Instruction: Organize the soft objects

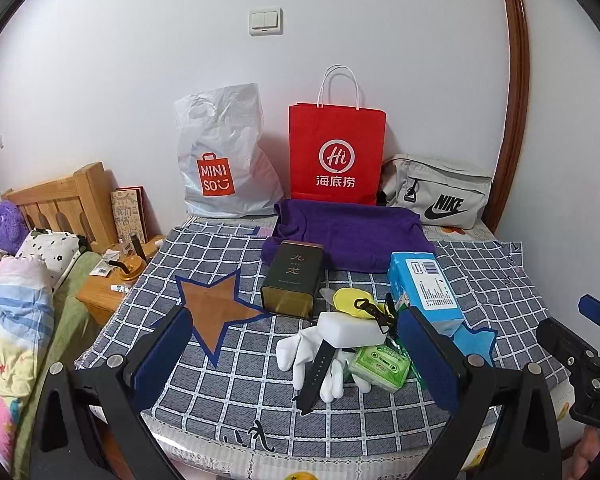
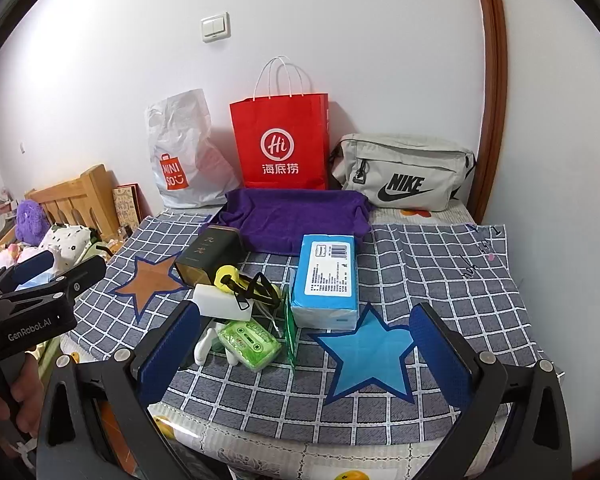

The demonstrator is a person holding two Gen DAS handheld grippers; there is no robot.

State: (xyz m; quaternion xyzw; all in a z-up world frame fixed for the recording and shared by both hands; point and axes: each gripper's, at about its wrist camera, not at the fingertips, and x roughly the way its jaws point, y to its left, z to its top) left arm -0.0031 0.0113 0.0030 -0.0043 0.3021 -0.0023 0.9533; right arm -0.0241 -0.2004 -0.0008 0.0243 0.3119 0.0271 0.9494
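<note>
Status: no item taken up; sorting appears not yet begun. Left gripper [image 1: 300,354] and right gripper [image 2: 304,354] both hover at the near edge of the checked cloth [image 2: 440,264], jaws wide apart and empty. Landmark is the blue tissue pack [image 2: 328,280]. The soft items, white gloves [image 1: 320,364] and yellow pouch [image 1: 352,300], lie heaped just left of it; the purple towel [image 2: 292,216] lies behind it. Judgement: next move calls for reaching into the heap and closing on one soft piece without snagging the black strap [image 1: 320,372] across the gloves
</note>
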